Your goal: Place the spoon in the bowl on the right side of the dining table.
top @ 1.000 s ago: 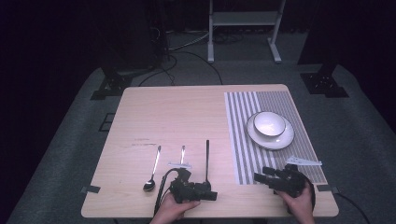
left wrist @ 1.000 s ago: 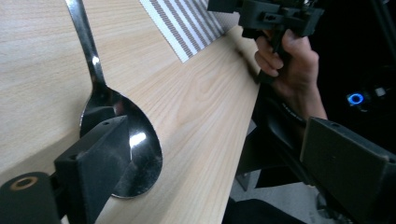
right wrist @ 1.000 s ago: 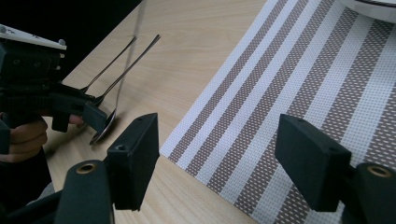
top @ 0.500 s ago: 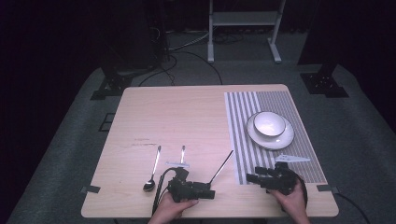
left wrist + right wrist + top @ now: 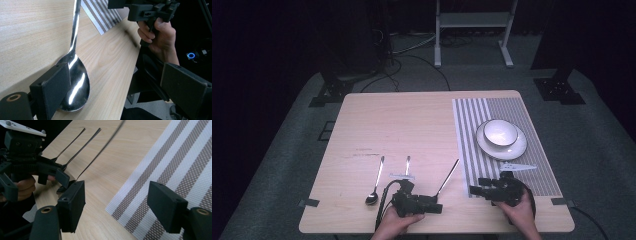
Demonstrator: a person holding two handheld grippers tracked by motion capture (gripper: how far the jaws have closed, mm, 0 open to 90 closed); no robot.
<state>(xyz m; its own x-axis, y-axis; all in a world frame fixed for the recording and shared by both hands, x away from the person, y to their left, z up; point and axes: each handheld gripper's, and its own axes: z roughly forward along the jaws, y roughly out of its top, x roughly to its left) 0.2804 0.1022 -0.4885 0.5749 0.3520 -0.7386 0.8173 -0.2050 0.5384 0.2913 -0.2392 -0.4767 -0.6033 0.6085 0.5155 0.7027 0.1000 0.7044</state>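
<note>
Here, the left gripper (image 5: 438, 208) is nudging a shiny steel spoon (image 5: 75, 82) across the pale wooden table (image 5: 412, 125).
Its jaws are spread, one pad touching the bowl, seemingly steering the handle toward the striped placemat (image 5: 472, 130); the right gripper (image 5: 476, 191) is waiting, spread.

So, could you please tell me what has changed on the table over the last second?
The spoon by the left gripper swung its handle from straight ahead to tilted right, toward the mat. The right gripper slid slightly left. Bowl, plate and the other cutlery stayed put.
</note>
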